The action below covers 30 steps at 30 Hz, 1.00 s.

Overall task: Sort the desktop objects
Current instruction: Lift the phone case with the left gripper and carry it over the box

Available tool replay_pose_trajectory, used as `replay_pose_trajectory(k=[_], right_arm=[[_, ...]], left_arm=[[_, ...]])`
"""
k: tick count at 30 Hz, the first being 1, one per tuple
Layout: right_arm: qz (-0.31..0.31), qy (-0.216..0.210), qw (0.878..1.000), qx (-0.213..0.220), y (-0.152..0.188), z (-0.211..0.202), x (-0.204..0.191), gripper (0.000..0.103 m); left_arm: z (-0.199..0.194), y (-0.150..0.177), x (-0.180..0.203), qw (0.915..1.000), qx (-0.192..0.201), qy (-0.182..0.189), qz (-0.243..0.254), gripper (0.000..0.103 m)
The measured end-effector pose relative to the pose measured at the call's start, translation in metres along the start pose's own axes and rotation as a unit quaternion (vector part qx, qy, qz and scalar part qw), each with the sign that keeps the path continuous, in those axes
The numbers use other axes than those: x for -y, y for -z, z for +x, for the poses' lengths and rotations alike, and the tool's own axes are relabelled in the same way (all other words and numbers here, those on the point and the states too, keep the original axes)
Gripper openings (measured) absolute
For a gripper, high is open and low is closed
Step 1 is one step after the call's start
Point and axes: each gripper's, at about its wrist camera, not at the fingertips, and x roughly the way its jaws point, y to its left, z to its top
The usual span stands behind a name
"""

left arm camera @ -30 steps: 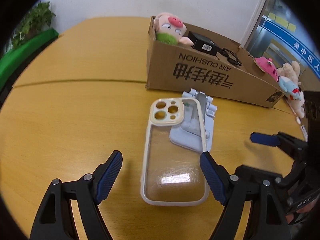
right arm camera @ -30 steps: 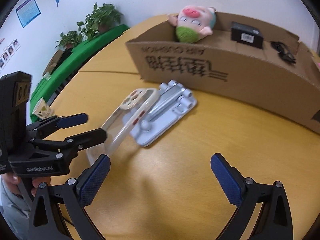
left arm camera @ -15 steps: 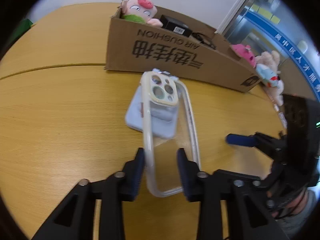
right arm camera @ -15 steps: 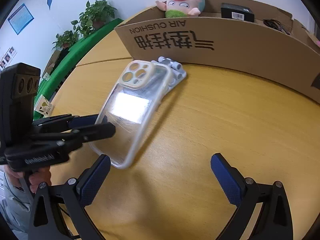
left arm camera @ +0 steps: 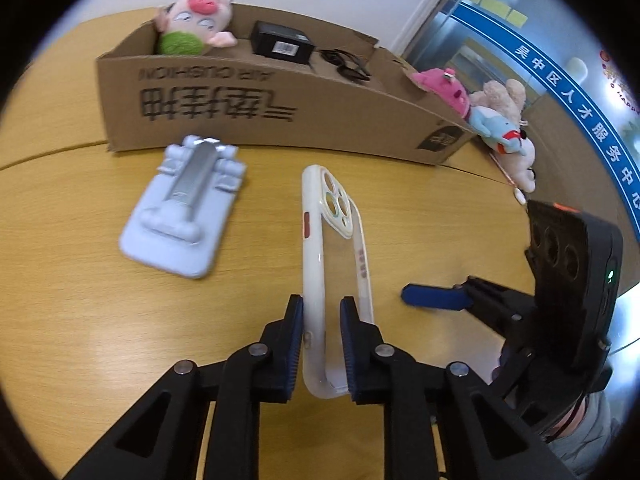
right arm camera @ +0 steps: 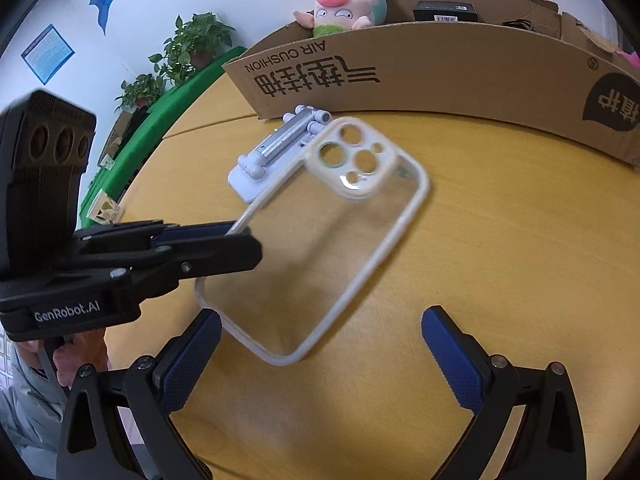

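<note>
A yellow wooden tabletop (left arm camera: 80, 248) fills both views, a long cardboard box (left arm camera: 248, 108) across the upper frame. Left of centre lies a pale phone stand (left arm camera: 182, 216). The left gripper (left arm camera: 320, 344) is closing, its pads pressing a clear phone case (left arm camera: 316, 272), raised at centre. The right gripper (right arm camera: 320, 356), lower frame, is spread wide, holding nothing

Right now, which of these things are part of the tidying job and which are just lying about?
Part of the job:
- phone case, between the closing left gripper jaws
- phone stand
- cardboard box
- right gripper, open

Just about:
- potted plants
- wall poster
- plush toys beside the box
</note>
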Motion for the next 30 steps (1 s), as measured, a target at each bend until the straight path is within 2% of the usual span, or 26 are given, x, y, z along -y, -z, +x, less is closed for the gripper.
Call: replay_pose_trajectory(k=[6,13,18,19,22,25,27,29,30], right_arm=[[0.019,-0.002,1.0,0.021,0.021,-0.034,0.029,0.102],[0.078,0.028,0.996,0.046,0.066,-0.095,0.078,0.102],[0.136,0.038,0.988,0.064,0.096,-0.124,0.112,0.102],[0.145,0.039,0.987,0.063,0.098,-0.123,0.116,0.102],[0.151,0.046,0.985,0.064,0.096,-0.115,0.115,0.103],[0.123,0.042,0.989,0.067,0.085,-0.104,0.096,0.102],[0.093,0.063,0.992,0.065,0.077,-0.092,0.078,0.101],[0.059,0.099,0.992,0.058,0.07,-0.08,0.062,0.097],[0.048,0.116,0.991,0.055,0.069,-0.074,0.057,0.089]], left_arm=[[0.017,-0.005,0.055,0.9989,-0.013,0.03,0.033,0.013],[0.047,0.004,0.119,0.9916,-0.047,0.098,0.07,0.013],[0.051,0.005,0.136,0.9906,-0.043,0.102,0.079,0.013],[0.048,0.004,0.135,0.9912,-0.039,0.098,0.08,0.013],[0.04,0.0,0.123,0.9953,-0.023,0.049,0.08,0.014],[0.039,-0.001,0.097,0.997,-0.029,-0.02,0.069,0.014],[0.043,0.001,0.085,0.9952,-0.039,-0.055,0.07,0.014],[0.048,0.004,0.08,0.9928,-0.052,-0.073,0.079,0.014],[0.049,0.006,0.079,0.9921,-0.057,-0.075,0.083,0.014]])
